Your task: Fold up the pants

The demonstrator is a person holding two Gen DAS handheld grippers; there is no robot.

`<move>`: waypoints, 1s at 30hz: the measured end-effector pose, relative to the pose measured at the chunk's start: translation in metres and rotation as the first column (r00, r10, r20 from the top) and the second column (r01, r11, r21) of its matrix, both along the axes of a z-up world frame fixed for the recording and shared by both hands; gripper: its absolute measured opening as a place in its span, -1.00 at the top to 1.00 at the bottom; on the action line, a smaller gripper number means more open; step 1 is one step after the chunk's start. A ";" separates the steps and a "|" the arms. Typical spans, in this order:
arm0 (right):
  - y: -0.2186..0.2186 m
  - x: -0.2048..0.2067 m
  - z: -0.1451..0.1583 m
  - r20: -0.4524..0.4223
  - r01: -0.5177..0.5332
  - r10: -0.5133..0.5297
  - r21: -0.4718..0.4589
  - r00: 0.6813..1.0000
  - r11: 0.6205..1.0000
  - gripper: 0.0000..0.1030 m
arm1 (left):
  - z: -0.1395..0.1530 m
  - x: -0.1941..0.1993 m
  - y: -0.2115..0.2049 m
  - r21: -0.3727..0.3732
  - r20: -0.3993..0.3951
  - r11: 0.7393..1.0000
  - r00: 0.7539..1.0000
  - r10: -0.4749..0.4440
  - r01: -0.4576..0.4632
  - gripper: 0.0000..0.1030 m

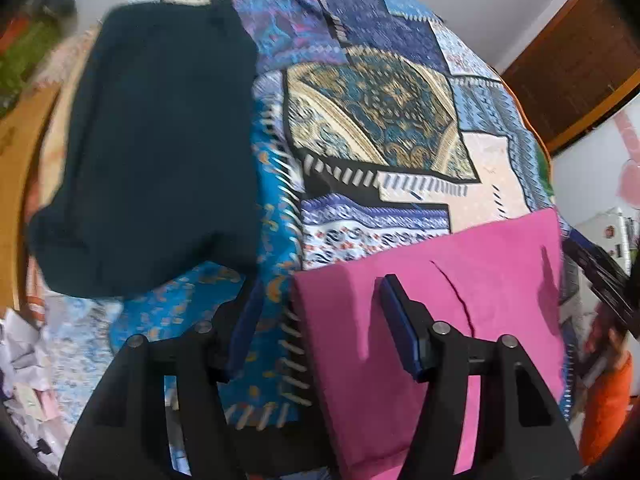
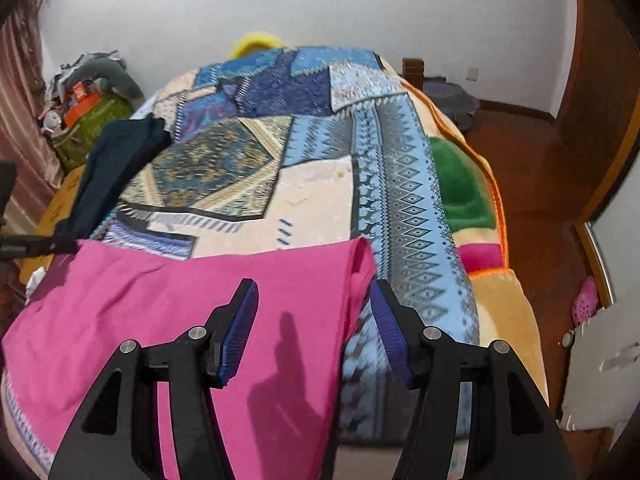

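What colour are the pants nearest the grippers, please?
Magenta pink pants, clearest in the right wrist view.

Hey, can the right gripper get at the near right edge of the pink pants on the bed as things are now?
Probably yes. The right gripper is open, straddling the edge of the pink fabric pants, with nothing lying between its fingers and the cloth on the patterned blue bedspread.

- bed [image 2: 320, 184] covered by a patterned blue patchwork blanket [image 1: 372, 120];
- pink pants [image 2: 132, 292] spread at its near edge;
- dark garment [image 1: 160, 140] on the left side
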State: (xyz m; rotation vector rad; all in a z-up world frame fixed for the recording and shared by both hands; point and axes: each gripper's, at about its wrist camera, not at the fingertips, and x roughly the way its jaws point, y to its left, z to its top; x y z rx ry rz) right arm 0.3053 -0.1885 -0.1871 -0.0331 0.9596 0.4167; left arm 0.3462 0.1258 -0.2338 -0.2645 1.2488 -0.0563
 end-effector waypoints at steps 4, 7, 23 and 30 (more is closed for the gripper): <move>0.003 0.023 -0.020 -0.063 -0.002 0.001 -0.006 0.998 1.000 -0.05 | -0.002 0.001 -0.010 0.008 0.012 0.999 0.999 -0.041 0.041 0.32; 0.009 0.028 -0.029 -0.072 -0.014 0.013 -0.009 0.997 1.000 0.22 | 0.002 -0.003 -0.021 0.070 0.047 0.994 0.995 -0.084 0.080 0.64; 0.034 0.026 -0.035 0.013 -0.101 0.106 -0.218 0.994 0.971 0.88 | 0.007 -0.031 -0.026 0.224 0.103 0.972 0.990 -0.093 0.068 0.71; 0.032 0.004 0.001 0.108 -0.086 0.110 -0.211 0.988 0.974 0.39 | 0.033 -0.037 -0.019 0.208 0.145 0.977 0.987 -0.066 0.034 0.60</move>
